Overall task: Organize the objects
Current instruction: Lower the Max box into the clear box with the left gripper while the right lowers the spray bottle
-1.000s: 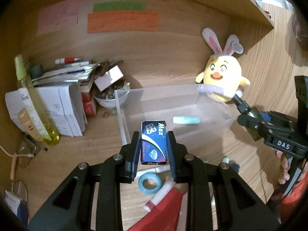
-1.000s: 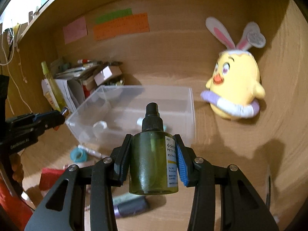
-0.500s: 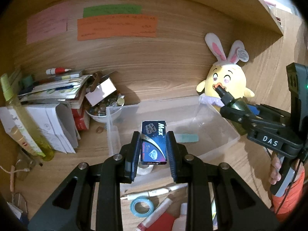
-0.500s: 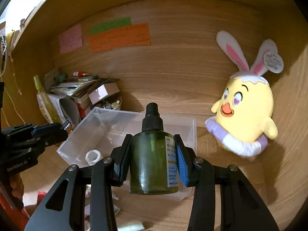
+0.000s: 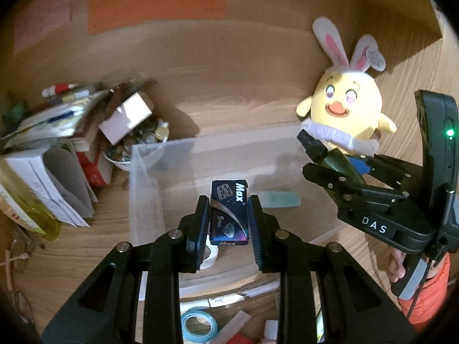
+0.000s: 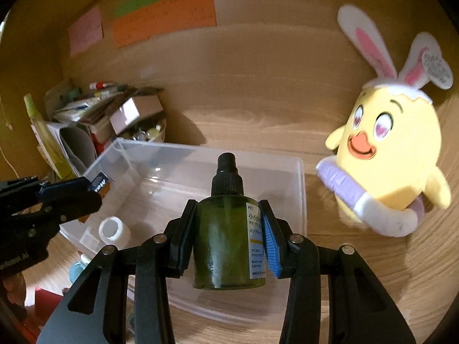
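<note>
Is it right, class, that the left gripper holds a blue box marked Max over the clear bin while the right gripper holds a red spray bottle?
Not quite. The spray bottle in the right gripper is dark green, not red, as the right wrist view shows. The left gripper does hold the blue Max box over the clear bin.

Smooth, translucent plastic on the storage bin [image 6: 298, 189], lightly glossy at the rim. Dark green see-through plastic on the spray bottle [image 6: 226, 240], with a ribbed matt black cap and a white paper label. Glossy printed card on the small blue box [image 5: 229, 212]. Soft yellow plush on the chick toy [image 6: 396, 154]. Matt black plastic with bright metal pins on the left gripper [image 5: 229, 218]. Matt wood grain across the desk [image 6: 358, 281]. Matt paper notes [image 6: 163, 17] far left.
</note>
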